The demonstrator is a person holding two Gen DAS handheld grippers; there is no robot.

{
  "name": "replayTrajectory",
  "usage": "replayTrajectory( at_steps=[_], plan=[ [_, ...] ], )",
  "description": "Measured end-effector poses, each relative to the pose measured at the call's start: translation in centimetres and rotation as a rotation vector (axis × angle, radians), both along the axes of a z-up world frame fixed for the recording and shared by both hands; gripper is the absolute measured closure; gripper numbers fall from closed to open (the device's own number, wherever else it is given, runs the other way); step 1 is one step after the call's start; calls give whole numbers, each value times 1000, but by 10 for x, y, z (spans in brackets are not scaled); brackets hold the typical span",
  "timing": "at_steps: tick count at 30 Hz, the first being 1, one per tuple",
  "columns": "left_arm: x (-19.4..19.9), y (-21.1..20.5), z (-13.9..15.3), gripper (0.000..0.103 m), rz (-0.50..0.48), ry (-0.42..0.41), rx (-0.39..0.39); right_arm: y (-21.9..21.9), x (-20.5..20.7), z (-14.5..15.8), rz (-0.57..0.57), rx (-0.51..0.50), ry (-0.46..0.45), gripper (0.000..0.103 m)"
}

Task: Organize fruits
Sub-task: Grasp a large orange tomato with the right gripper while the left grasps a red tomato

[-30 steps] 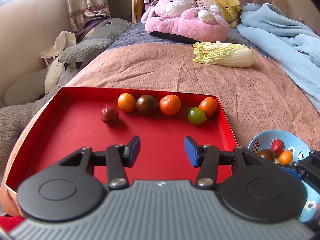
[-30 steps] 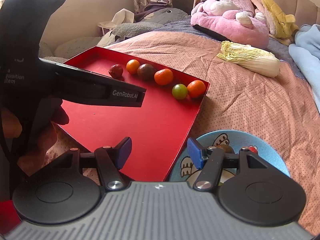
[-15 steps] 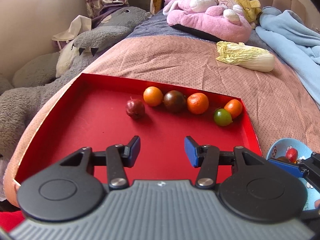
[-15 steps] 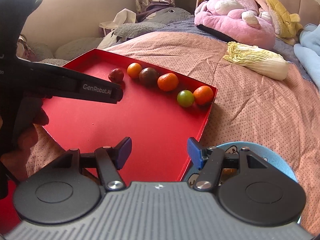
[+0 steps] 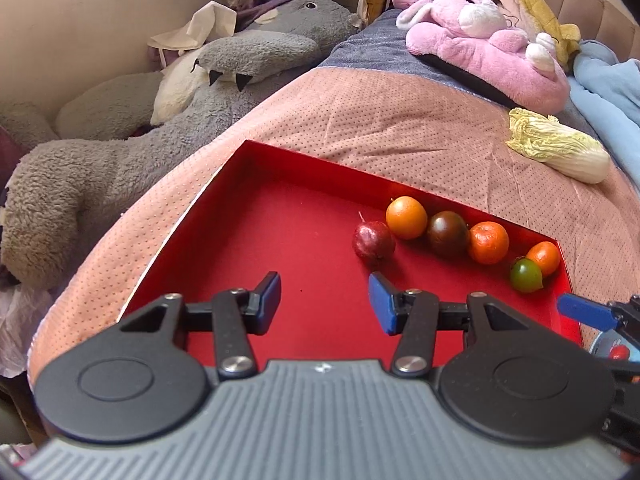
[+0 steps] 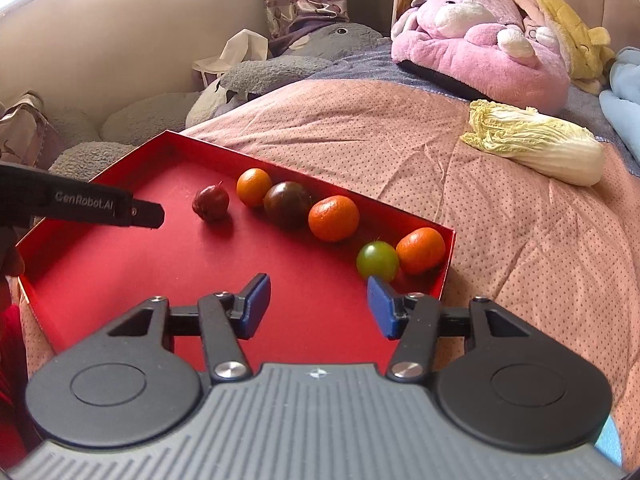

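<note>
A red tray (image 5: 280,240) (image 6: 120,264) lies on the bed. Along its far edge sit a dark red fruit (image 5: 373,239) (image 6: 211,203), an orange (image 5: 406,217) (image 6: 254,187), a dark brown tomato (image 5: 447,233) (image 6: 287,204), a second orange (image 5: 488,242) (image 6: 333,218), a green tomato (image 5: 526,275) (image 6: 377,261) and a third orange (image 5: 543,258) (image 6: 420,250). My left gripper (image 5: 324,304) is open and empty over the tray, short of the dark red fruit. My right gripper (image 6: 318,306) is open and empty over the tray's near right part.
A blue bowl (image 5: 614,350) with a red fruit shows at the left wrist view's right edge. A napa cabbage (image 5: 560,156) (image 6: 536,148), a pink plush (image 5: 480,48) (image 6: 480,44) and a grey plush (image 5: 120,152) lie around the tray.
Both grippers have swung left and moved over the tray. The bowl has slid out of the right wrist view and nearly out of the left one. Both stay open.
</note>
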State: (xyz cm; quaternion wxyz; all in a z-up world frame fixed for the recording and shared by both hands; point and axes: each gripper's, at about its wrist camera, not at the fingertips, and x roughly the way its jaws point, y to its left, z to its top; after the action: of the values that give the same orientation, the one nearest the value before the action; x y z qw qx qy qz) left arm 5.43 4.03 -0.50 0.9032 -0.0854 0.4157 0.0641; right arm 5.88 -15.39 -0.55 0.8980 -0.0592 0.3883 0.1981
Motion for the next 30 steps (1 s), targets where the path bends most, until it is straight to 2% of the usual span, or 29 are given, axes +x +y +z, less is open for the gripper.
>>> replayTrajectory(
  at_steps=[8,16,19,24,30],
  plan=[
    [9,-5,-7,51,-23,16,-30,7,43,-3,2,10,6,48],
    [20,-7,-14,51,-28,37,-47,29,80,-25,34,-59,50,49],
    [24,-9,-16,51,-30,45,-47,31,87,-33,34,-53,70,56],
    [32,-8,-20,51,-20,56,-38,25,87,-34,34,-19,73,58],
    [41,-9,-23,51,-19,58,-28,14,67,-21,40,15,53,58]
  ],
)
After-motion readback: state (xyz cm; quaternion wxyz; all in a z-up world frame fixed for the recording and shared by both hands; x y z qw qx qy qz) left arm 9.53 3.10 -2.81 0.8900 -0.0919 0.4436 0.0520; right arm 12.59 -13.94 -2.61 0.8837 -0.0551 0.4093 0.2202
